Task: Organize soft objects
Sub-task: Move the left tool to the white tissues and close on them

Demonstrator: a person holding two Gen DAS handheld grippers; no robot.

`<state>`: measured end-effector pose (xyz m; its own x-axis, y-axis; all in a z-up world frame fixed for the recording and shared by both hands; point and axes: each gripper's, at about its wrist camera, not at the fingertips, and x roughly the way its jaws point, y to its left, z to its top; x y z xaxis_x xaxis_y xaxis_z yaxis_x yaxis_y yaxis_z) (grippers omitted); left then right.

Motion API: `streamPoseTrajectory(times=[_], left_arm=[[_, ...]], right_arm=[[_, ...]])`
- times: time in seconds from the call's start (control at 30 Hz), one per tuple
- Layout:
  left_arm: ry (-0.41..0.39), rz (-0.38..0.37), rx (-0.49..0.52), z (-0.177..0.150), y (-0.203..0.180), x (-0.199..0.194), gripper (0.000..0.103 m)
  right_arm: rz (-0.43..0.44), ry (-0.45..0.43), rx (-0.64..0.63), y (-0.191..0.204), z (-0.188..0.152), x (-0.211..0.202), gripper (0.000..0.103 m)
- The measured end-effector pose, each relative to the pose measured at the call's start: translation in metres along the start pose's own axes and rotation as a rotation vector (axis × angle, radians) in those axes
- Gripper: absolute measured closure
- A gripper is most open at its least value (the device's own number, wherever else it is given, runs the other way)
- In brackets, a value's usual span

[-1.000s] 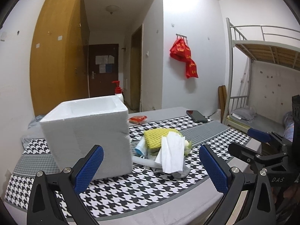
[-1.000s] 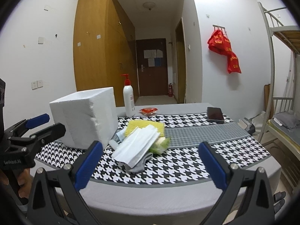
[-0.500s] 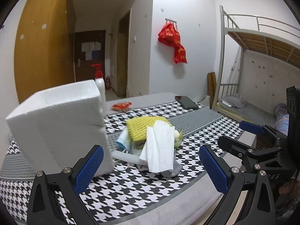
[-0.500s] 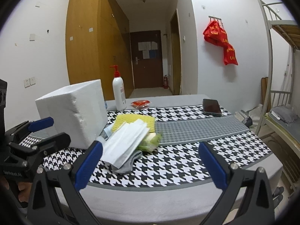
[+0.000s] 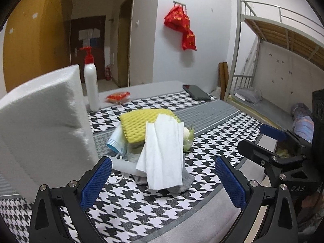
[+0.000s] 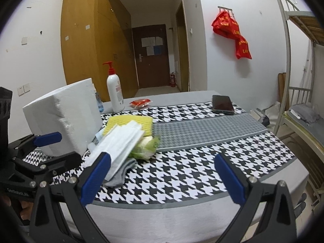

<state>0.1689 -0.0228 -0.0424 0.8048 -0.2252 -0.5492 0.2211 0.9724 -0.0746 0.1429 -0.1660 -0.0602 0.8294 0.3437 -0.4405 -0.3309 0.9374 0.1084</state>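
Note:
A heap of soft things lies on the houndstooth cloth: a white folded tissue (image 5: 164, 151) on top, a yellow foam net (image 5: 139, 123), a blue face mask (image 5: 116, 141), a grey sock (image 5: 182, 180) and a green plastic bag (image 6: 146, 146). To its left stands a white foam box (image 5: 40, 125). My left gripper (image 5: 163, 182) is open just in front of the heap, holding nothing. My right gripper (image 6: 162, 177) is open over the table's near edge, right of the heap, and empty. Each gripper shows at the side of the other's view.
A white pump bottle (image 6: 115, 93) with a red top stands behind the box. A red packet (image 6: 140, 103) and a black phone (image 6: 222, 104) lie at the far side of the table (image 6: 182, 212). A metal bunk bed (image 5: 273, 60) stands to the right.
Both grippers have come closer to the heap and lower. The left view has swung right, so the foam box now sits at its left edge. Both stay open.

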Motion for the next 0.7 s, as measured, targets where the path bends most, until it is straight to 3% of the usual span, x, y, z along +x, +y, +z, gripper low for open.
streamPoseTrajectory(times=[0.43,0.7], left_arm=[[0.126,0.03,0.022,0.008,-0.003,0.042,0.002],[0.212,0.062,0.004,0.006,0.002,0.07,0.015]], right_arm=[[-0.007,0.033,0.038,-0.019,-0.007,0.014,0.0],[0.003,0.038,0.047,-0.026,-0.007,0.017,0.0]])
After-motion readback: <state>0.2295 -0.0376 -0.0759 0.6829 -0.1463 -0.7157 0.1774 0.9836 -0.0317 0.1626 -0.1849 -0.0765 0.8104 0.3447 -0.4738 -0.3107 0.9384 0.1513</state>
